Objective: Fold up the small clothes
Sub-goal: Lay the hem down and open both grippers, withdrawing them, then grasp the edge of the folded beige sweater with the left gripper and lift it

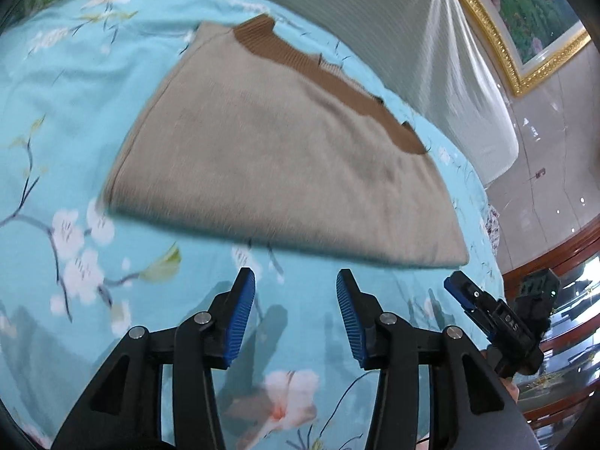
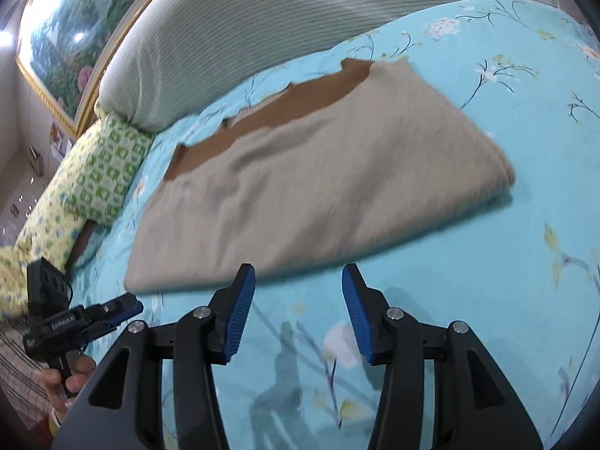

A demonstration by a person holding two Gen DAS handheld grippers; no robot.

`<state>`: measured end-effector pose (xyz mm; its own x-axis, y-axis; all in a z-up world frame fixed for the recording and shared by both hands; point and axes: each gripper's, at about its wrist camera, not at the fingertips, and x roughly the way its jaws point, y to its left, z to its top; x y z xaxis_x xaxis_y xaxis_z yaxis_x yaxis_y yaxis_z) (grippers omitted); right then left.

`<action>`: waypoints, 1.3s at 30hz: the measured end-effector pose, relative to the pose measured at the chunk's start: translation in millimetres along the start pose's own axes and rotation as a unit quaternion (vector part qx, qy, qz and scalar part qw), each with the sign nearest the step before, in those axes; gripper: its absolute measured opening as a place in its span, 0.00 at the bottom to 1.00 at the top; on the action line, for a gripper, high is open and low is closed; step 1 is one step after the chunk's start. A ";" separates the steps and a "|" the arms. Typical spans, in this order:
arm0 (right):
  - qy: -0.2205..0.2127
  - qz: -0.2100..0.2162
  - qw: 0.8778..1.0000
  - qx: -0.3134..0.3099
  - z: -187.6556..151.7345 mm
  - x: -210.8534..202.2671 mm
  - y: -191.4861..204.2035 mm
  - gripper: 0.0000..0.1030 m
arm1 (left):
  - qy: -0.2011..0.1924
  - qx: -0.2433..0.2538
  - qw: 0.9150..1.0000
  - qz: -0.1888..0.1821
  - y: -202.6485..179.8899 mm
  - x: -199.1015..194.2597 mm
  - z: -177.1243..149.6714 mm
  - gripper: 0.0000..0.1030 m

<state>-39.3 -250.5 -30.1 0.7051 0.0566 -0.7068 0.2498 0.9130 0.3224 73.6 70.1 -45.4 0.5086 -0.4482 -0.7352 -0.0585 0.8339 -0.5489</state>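
A folded beige sweater point(image 1: 270, 157) with a brown ribbed edge lies flat on the bed's turquoise floral sheet point(image 1: 75, 131), just beyond both tools. The left gripper point(image 1: 296, 315) hovers at its near edge, fingers partly apart and holding nothing. The right gripper point(image 2: 298, 315) does likewise, empty. A striped headboard point(image 2: 281, 18) stands behind.

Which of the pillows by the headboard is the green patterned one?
The smaller pillow at the bed's corner, with green squares; the big pillow beside it is plain grey-white ribbed.
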 end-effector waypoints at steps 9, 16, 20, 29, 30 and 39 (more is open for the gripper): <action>0.004 0.002 1.000 0.007 -15.1 -7.5 2.4 0.48 | -0.018 -0.071 0.997 -0.020 26.3 0.4 3.4 0.51; 0.006 0.010 1.000 0.006 -12.7 -3.5 8.4 0.49 | -0.040 -0.126 0.991 -0.029 44.3 13.9 22.7 0.51; 0.008 0.012 1.000 -0.001 -11.2 0.7 13.4 0.49 | -0.055 -0.144 0.988 -0.028 51.2 20.9 37.1 0.51; 0.002 0.013 1.000 -0.002 -0.9 2.2 11.5 0.49 | -0.090 -0.132 0.987 0.017 46.8 35.3 75.4 0.38; 0.001 0.012 1.000 -0.004 2.7 2.5 10.8 0.49 | -0.093 -0.120 0.988 0.026 42.1 36.7 80.1 0.28; -0.008 0.041 0.999 -0.013 61.6 13.6 -3.6 0.49 | -0.138 0.054 0.988 0.047 -55.6 26.4 96.4 0.10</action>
<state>10.3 -277.9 -2.1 0.7333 0.1254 -0.6682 0.1740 0.9155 0.3628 173.1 43.0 4.0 0.7208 -0.2744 -0.6365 -0.0318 0.9042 -0.4258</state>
